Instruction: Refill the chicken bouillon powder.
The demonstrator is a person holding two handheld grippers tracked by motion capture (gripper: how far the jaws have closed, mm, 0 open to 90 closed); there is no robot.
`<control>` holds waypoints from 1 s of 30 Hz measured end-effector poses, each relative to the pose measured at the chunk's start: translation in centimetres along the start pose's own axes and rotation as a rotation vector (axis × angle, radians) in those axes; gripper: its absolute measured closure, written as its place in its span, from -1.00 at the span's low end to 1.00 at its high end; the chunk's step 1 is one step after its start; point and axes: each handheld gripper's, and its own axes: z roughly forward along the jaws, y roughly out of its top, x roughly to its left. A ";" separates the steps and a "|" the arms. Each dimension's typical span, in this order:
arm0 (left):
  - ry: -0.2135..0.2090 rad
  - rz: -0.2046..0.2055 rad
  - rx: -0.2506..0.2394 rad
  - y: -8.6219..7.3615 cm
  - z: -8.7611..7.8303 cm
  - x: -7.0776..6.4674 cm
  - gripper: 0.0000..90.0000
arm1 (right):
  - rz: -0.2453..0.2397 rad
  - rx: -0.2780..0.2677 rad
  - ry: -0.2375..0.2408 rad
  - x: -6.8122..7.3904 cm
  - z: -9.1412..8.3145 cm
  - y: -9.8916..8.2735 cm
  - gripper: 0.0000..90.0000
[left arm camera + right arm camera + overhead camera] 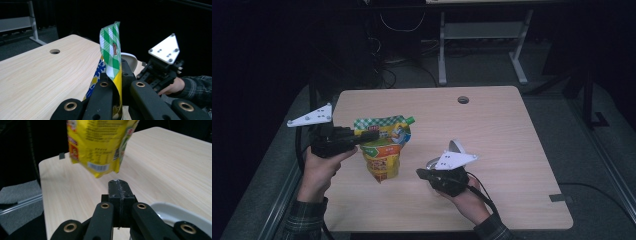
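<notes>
Yellow pouch (382,147) in L gripper (371,135) jaws

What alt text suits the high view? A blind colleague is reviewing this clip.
The left gripper holds a yellow pouch by its green-checked top above a wooden table. The right gripper is shut, beside a white bowl.

The print and barcode on the yellow pouch (100,142) are too blurred to read.
</notes>
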 end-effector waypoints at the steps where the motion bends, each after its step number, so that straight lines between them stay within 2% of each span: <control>1: -0.002 0.001 0.001 0.1 -0.1 0.0 1.00 | 0.002 -0.001 -0.006 0.0 0.2 0.1 1.00; 6: -0.012 -0.008 -0.010 0.4 -0.3 -0.4 1.00 | 0.009 -0.010 -0.048 -0.3 1.1 0.6 1.00; 7: -0.016 -0.004 -0.007 0.5 -0.3 -0.5 1.00 | 0.021 -0.016 -0.046 -0.3 1.3 0.7 1.00; 11: -0.029 -0.004 -0.009 0.9 -0.3 -0.9 1.00 | 0.020 -0.016 -0.063 -0.2 1.8 1.2 1.00; 15: -0.051 0.001 -0.011 1.4 -0.3 -1.4 1.00 | 0.024 -0.018 -0.064 -0.1 2.6 1.6 1.00; 22: -0.058 0.014 -0.003 1.9 0.1 -2.0 1.00 | 0.024 -0.025 -0.056 0.2 3.5 2.1 1.00; 30: -0.069 0.019 0.019 2.2 1.3 -2.3 1.00 | 0.013 -0.033 -0.043 1.0 4.1 2.0 1.00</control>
